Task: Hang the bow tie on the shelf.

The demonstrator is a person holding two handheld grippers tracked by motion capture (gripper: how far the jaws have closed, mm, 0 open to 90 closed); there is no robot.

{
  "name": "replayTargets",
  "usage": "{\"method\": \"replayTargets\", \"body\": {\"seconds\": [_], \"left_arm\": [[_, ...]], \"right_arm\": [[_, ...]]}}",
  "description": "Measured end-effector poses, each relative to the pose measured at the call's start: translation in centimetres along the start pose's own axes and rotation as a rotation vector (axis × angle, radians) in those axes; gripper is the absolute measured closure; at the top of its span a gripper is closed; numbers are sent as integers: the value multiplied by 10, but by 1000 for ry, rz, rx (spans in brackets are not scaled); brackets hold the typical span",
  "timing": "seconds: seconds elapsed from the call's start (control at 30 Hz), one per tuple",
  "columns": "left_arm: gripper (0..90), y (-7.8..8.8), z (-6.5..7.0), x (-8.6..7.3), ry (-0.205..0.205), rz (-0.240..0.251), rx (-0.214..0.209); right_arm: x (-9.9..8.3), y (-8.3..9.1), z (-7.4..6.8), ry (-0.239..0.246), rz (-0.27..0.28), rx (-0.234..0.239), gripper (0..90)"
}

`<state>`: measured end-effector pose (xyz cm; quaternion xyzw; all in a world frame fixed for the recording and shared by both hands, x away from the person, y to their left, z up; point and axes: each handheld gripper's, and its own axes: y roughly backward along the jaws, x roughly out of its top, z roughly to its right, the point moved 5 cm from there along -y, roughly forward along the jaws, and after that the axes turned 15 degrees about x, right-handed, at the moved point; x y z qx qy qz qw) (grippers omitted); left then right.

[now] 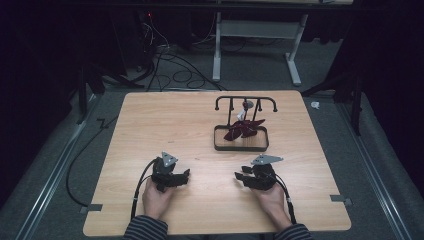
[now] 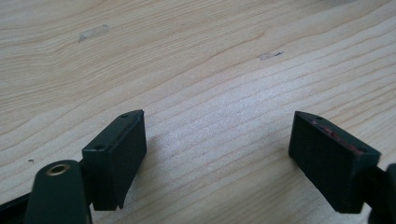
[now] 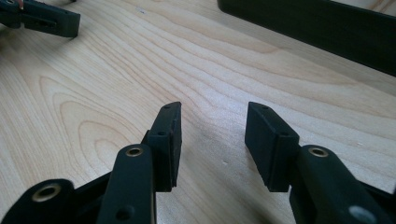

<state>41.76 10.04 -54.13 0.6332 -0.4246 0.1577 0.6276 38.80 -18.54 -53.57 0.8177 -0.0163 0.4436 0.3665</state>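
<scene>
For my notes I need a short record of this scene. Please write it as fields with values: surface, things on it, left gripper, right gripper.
surface: wooden table
things on it: black rack with tray base, dark red item lying in the tray
left gripper: open, nothing between the jaws, low over bare wood
right gripper: open, nothing between the jaws, near the tray
contact with rack: none, both grippers apart from it

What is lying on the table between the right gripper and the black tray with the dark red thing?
Nothing: in the high view, only bare wooden table separates the right gripper from the black tray.
</scene>
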Motion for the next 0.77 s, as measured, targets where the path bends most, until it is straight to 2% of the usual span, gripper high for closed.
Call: {"method": "replayTargets", "body": {"seconds": [0.2,0.3,0.37,0.5,0.77], "left_arm": [[195,0,0,0,0,0,1],[195,0,0,0,0,0,1],[196,0,0,0,1,0,2],[195,0,0,0,1,0,2],[195,0,0,0,1,0,2]], "right_arm": [[0,-1,-1,21,-8,-10,552],[0,-3,-4,54,-26,-40,537],[-1,-5,-8,103,-46,-77,526],[-1,-7,-11,140,-66,-114,502],[-1,-7,-10,140,-65,-112,500]]}}
